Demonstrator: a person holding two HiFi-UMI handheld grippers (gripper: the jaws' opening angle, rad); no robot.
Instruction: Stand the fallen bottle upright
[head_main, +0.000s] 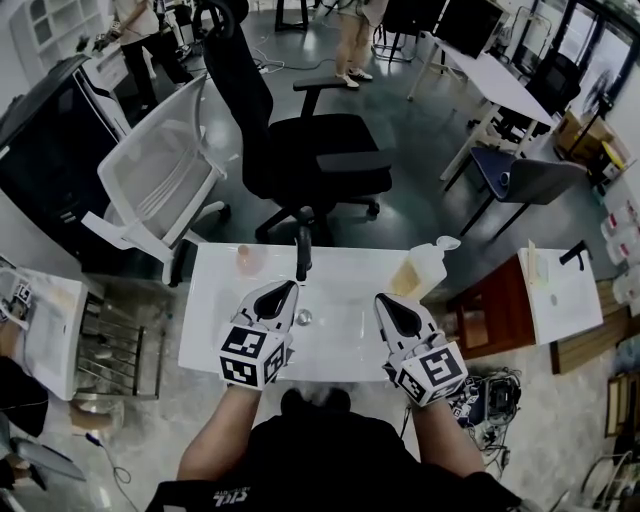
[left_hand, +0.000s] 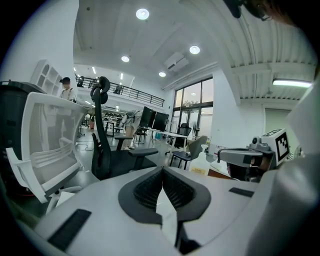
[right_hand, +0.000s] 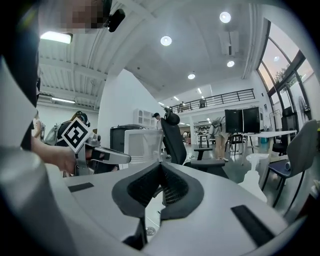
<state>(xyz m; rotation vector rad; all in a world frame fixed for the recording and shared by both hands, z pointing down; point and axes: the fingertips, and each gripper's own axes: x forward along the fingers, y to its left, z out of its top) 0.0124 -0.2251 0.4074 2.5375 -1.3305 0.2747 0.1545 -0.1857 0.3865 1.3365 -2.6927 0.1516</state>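
Note:
A dark slim bottle (head_main: 303, 254) sits at the far edge of the white table (head_main: 345, 330); whether it stands or lies I cannot tell from above. At the far right corner a pale spray bottle (head_main: 423, 268) with a white trigger head stands upright (right_hand: 256, 172), and it shows small in the left gripper view (left_hand: 199, 163). My left gripper (head_main: 287, 288) hovers over the table short of the dark bottle, jaws together and empty (left_hand: 162, 171). My right gripper (head_main: 384, 299) is level with it on the right, also shut on nothing (right_hand: 161, 167).
A pinkish cup-like thing (head_main: 246, 259) stands at the table's far left. A small round cap (head_main: 304, 317) lies between the grippers. Beyond the table are a black office chair (head_main: 305, 150) and a white mesh chair (head_main: 160, 185). A brown side table (head_main: 497, 310) adjoins on the right.

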